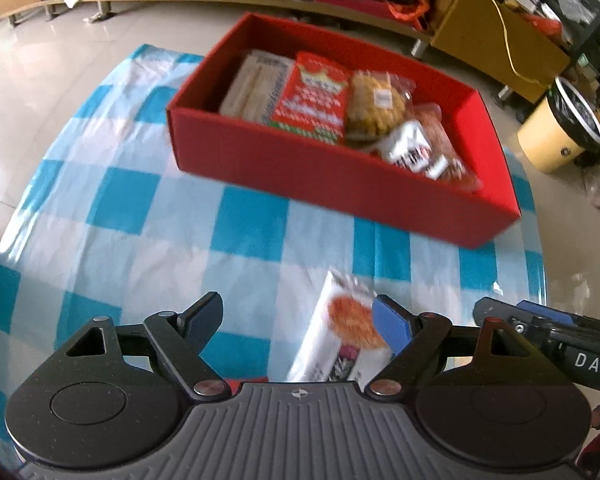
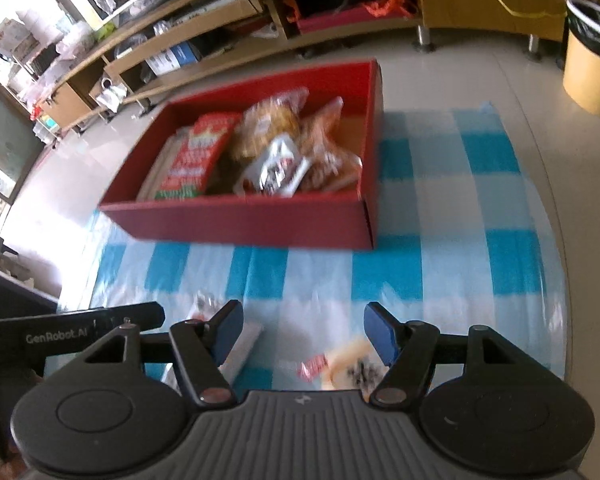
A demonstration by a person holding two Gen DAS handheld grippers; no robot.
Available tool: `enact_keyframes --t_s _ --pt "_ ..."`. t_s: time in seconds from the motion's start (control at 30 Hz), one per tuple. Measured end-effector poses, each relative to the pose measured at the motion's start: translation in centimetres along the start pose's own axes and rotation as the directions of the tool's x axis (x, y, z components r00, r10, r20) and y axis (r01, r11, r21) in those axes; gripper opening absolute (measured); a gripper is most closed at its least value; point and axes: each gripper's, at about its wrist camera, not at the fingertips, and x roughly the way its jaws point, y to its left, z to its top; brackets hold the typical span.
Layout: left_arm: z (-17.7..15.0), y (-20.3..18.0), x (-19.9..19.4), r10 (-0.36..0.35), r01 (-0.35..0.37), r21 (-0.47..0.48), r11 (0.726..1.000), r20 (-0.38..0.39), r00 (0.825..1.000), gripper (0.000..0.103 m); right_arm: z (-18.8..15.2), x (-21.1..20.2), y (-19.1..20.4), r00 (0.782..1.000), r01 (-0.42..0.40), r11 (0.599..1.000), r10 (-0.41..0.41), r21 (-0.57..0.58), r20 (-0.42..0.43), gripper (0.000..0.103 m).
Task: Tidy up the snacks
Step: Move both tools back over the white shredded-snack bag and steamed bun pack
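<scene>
- Red cardboard box [image 1: 340, 196], open-topped, sits at the far side of a round table under a blue-and-white checked plastic cloth [image 1: 140, 208] — it's the collecting spot for the snacks.
- Already inside, laid side by side: a pale flat wafer pack [image 1: 252, 84], a red-and-green printed packet [image 1: 312, 96], a clear-wrapped round cake [image 1: 376, 104], a white-and-black sachet [image 1: 412, 148] on an orange-red bag. Lined up like that prob. to save room.
- Still out on the cloth: a long white packet with an orange biscuit picture [image 1: 340, 332], near edge of table, lying lengthwise toward the box.
- Left gripper [image 1: 300, 320] is wide apart, grasping nothing; that white packet lies beside its right-hand blue pad — touching or just behind it, can't tell.
- Right gripper [image 2: 304, 332] also released, nothing pinched. A small clear-wrapped snack with a red label [image 2: 340, 364] lies on the cloth under its right-hand finger.
- Judgement: most of the sorting looks done; two items at least remain outside the box. Both frames blurred, so labels are unreadable.
</scene>
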Motion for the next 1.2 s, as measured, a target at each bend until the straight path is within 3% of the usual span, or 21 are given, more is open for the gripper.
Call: enact_keyframes --t_s 0.3,0.63,0.73,0.8,1.0,1.2 --pt "-2.4 -2.4 0.9 -0.007 0.010 0.088 0.996 -0.036 0.999 0.087 -2.7 -1.0 -0.8 1.000 -0.014 0.999 0.015 0.048 -0.020 0.064" --pt "-3.4 -4.0 4.1 0.041 -0.025 0.150 0.988 -0.104 0.994 0.087 -4.3 -1.9 -2.7 1.000 -0.006 0.992 0.009 0.124 -0.026 0.064" --pt "-3.7 -4.2 4.3 0.076 -0.058 0.169 0.984 -0.100 0.992 0.081 -4.2 -1.6 -3.3 0.999 -0.019 0.987 0.026 0.158 -0.037 0.065" --pt "-3.8 -4.2 4.0 0.076 -0.058 0.175 0.983 -0.094 0.993 0.069 -4.2 -1.2 -3.7 0.998 -0.030 0.982 0.040 0.189 -0.048 0.065" --pt "-4.2 -3.4 3.2 0.036 -0.018 0.152 0.988 -0.115 0.993 0.064 -3.7 0.1 -4.1 0.997 -0.039 0.968 0.056 0.249 -0.061 0.072" --pt "-4.9 -3.5 2.9 0.038 -0.019 0.170 0.985 -0.111 0.993 0.064 -2.7 2.0 -3.2 0.998 0.018 0.976 -0.004 0.217 -0.067 0.072"
